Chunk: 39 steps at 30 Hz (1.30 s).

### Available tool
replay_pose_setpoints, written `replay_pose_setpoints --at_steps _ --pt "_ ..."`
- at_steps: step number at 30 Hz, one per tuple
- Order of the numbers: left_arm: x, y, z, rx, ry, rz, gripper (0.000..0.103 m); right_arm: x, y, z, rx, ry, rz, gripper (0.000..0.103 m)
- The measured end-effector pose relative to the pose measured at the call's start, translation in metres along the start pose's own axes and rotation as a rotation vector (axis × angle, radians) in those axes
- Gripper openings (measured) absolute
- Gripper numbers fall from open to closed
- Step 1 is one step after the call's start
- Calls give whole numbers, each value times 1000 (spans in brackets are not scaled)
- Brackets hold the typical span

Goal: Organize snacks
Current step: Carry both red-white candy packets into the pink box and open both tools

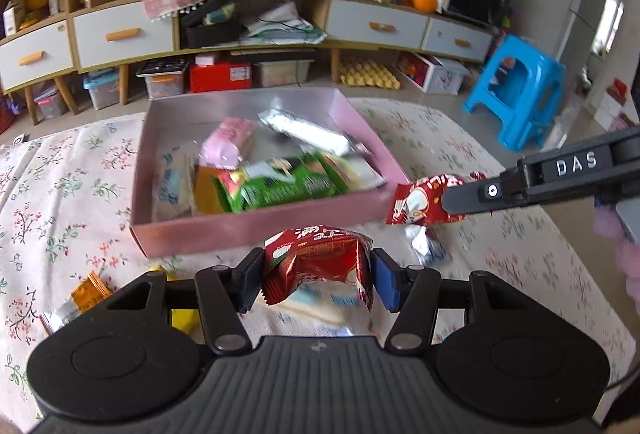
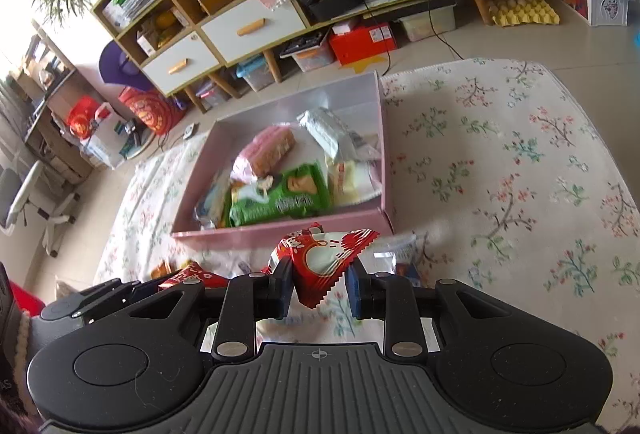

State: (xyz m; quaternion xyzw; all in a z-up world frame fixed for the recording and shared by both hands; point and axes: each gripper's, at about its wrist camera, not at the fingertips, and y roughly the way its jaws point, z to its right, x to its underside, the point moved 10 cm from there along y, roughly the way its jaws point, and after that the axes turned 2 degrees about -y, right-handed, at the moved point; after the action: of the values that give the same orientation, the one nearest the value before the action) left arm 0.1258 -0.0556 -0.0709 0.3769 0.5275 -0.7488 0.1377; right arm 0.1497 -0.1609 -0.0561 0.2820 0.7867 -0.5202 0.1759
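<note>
While two red packets are being carried toward the box (image 1: 256, 230), drops are being risked.
One red packet (image 1: 318, 262) is being pinched by the left gripper (image 1: 316, 284), another packet (image 2: 326, 258) only by its edge in the right gripper (image 2: 320, 284); it could be shaken loose short of the rim.

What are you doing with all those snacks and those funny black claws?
A person is tidying snacks into the pink box on the flowery tablecloth. The left gripper is pinching a red snack packet just in front of the box, and the right gripper is pinching another red packet near the box's corner. Several snacks already lie inside, like the green packet. A few more wait on the cloth.
</note>
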Motion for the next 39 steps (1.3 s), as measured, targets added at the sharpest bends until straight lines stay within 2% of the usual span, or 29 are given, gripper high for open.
replay_pose_setpoints --at_steps 4,13,16,21,34,36,38,39 --pt "-10 0 -6 6 -66 21 53 -15 8 0 12 -8 28 26" --pt "-46 31 -23 -14 -89 40 53 -40 36 17 -62 31 62 26" --pt "-55 49 -26 -16 -87 27 53 -41 46 17 -103 42 53 27" --pt "-59 76 -34 -37 -118 -6 53 -34 59 16 -85 17 22 27" --pt "-69 104 -43 -62 -172 -15 57 -37 63 25 -102 58 30 31" --pt "-68 103 -44 -66 -171 -13 59 -38 62 27 -99 67 31 35" --pt "-68 102 -44 -67 -167 -9 64 -40 61 29 -100 84 34 55" --pt "-69 102 -44 -67 -164 -9 65 -40 61 30 -99 92 36 58"
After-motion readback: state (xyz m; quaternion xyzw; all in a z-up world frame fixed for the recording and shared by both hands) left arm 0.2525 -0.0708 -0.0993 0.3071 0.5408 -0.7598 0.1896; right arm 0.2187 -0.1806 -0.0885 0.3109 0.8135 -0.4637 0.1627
